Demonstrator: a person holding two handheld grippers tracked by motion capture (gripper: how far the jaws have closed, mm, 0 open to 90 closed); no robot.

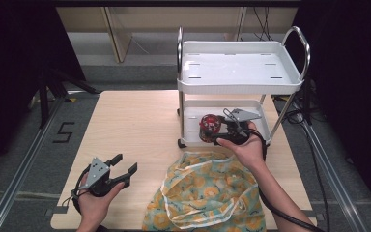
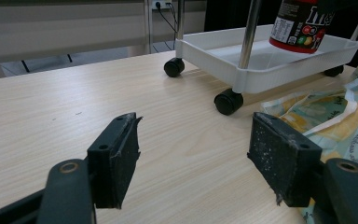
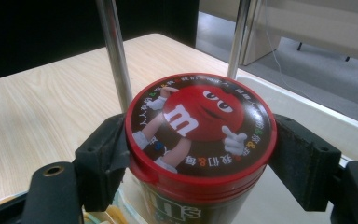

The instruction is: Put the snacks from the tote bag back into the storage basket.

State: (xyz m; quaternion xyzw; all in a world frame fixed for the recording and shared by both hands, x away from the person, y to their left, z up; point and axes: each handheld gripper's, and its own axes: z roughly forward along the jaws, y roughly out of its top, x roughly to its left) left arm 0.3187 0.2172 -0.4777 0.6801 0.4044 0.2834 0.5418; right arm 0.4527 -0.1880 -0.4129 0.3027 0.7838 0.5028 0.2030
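- The right gripper (image 1: 218, 131) is clamped on a candy jar (image 3: 200, 140), its jaws pressing the jar's sides just under the red lid (image 3: 200, 123); gripping there keeps the jar upright.
- The jar hangs over the lower tray (image 1: 192, 126) of a small white cart (image 1: 241, 79), between the cart's metal posts (image 3: 114, 56). In the left gripper view its base looks to be at or just above the tray floor; I cannot tell whether it touches. It seems headed for a spot on that tray.
- The left gripper (image 1: 124, 167) is spread wide with nothing between its jaws, held low over the desk near the front left corner, probably waiting out of the way.
- A yellow-patterned cloth bag (image 1: 205, 193) lies crumpled at the desk's front edge, just before the cart's wheels (image 2: 227, 101).
- The desk (image 1: 135, 125) is pale wood-grain, and the cart stands at its far right corner.
- Around it is grey floor with a floor rail (image 1: 19, 164), cables (image 1: 261, 19) at the back, and dark surroundings.
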